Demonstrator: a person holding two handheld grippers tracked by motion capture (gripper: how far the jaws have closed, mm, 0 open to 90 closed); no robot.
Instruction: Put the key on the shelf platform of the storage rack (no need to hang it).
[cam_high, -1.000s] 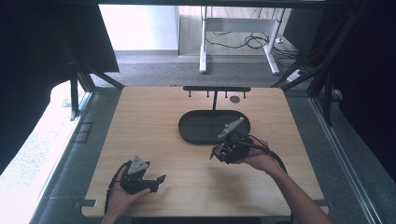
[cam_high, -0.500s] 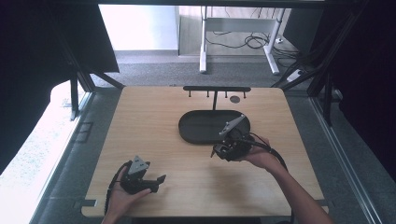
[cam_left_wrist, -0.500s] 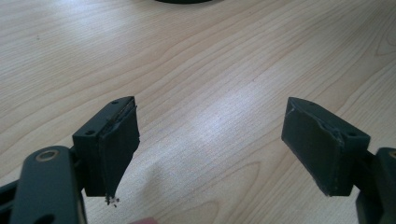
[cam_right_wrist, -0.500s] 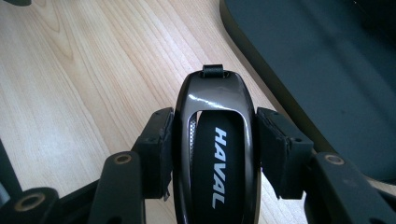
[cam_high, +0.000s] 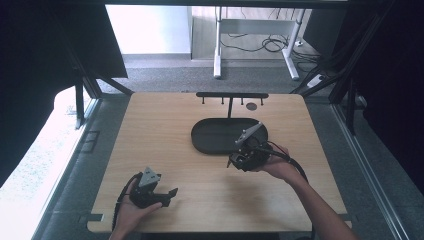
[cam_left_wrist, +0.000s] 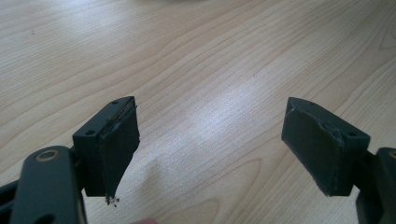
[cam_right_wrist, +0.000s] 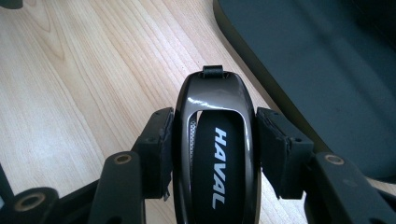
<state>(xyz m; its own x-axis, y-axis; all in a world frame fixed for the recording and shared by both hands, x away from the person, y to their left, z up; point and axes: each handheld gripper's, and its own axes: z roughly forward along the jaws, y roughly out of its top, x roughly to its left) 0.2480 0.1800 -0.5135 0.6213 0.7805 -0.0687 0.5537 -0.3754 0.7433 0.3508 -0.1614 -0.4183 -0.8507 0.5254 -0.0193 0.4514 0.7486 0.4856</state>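
Observation:
My right gripper (cam_right_wrist: 215, 140) is shut on a glossy black car key fob (cam_right_wrist: 215, 154) with white HAVAL lettering; both pads press its sides. It hangs just above the wooden table (cam_high: 165, 145), by the near edge of the black oval tray (cam_right_wrist: 317, 79). In the high view the right gripper (cam_high: 246, 159) sits at the tray's (cam_high: 215, 136) front right rim. My left gripper (cam_high: 167, 196) rests near the table's front left, jaws pointing right. In its own view the left gripper (cam_left_wrist: 210, 149) is open, with bare wood between the pads.
A black rack (cam_high: 231, 96) with small hooks stands behind the tray at the table's far edge. A small dark round disc (cam_high: 251, 106) lies beside it. Black frame struts (cam_high: 80, 100) flank the table. Cables trail from both grippers.

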